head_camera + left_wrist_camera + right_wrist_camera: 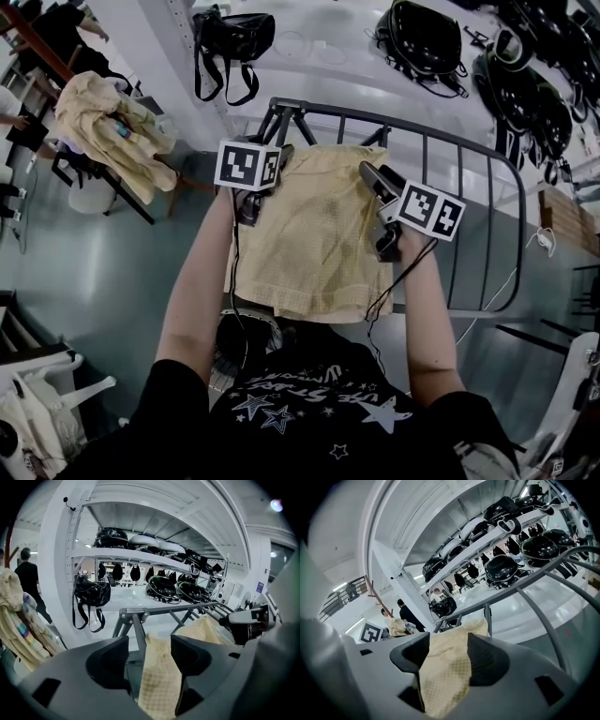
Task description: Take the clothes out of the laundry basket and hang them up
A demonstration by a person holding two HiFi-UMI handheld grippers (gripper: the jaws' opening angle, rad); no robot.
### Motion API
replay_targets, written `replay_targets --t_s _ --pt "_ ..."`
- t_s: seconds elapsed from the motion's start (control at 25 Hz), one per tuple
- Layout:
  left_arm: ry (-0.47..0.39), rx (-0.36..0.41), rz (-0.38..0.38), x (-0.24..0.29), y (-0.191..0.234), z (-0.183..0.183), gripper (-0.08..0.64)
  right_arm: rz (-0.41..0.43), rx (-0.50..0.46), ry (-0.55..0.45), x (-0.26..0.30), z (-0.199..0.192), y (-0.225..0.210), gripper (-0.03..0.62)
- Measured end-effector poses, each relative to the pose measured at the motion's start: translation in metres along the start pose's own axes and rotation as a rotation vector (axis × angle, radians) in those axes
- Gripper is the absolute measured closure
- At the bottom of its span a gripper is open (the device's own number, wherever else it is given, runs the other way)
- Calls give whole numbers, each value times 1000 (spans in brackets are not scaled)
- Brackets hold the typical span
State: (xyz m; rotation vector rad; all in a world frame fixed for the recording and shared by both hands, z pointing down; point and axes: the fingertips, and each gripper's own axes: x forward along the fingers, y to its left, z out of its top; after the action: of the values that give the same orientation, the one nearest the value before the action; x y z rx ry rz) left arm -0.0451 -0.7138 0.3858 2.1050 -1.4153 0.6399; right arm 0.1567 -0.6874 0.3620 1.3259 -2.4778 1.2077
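A pale yellow checked cloth (319, 225) hangs draped over the top rail of a grey metal drying rack (403, 120). My left gripper (281, 157) is at the cloth's upper left edge and my right gripper (371, 174) at its upper right edge. In the left gripper view the cloth (161, 677) runs up between the jaws of the left gripper (149, 641), with a gap showing beside the left jaw. In the right gripper view the cloth (443, 667) lies loosely in the spread jaws of the right gripper (447, 641). Neither pair of pads presses on it.
Another yellowish garment (108, 122) hangs on a dark stand at the far left. A black bag (234, 37) hangs from white shelving that carries several black helmets (427, 37). A person (28, 573) stands at the left in the background. Grey floor lies around the rack.
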Motion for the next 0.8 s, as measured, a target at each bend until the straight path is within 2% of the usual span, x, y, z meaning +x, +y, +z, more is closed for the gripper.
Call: replay_targets --t_s 0.24,0.52,0.64,0.8 --pt "-24 -24 -11 -11 -3 -5 270 6 -12 -8 -5 -3 7 337" --pt "-137 -38 0 -54 -9 -1 280 10 -98 -68 -33 0 30 375" --pt "-191 -40 29 -85 -12 0 316 4 -143 -103 -53 2 47 398" --pt "-264 -43 25 -125 -27 -4 405 -21 -201 -178 -87 2 70 456"
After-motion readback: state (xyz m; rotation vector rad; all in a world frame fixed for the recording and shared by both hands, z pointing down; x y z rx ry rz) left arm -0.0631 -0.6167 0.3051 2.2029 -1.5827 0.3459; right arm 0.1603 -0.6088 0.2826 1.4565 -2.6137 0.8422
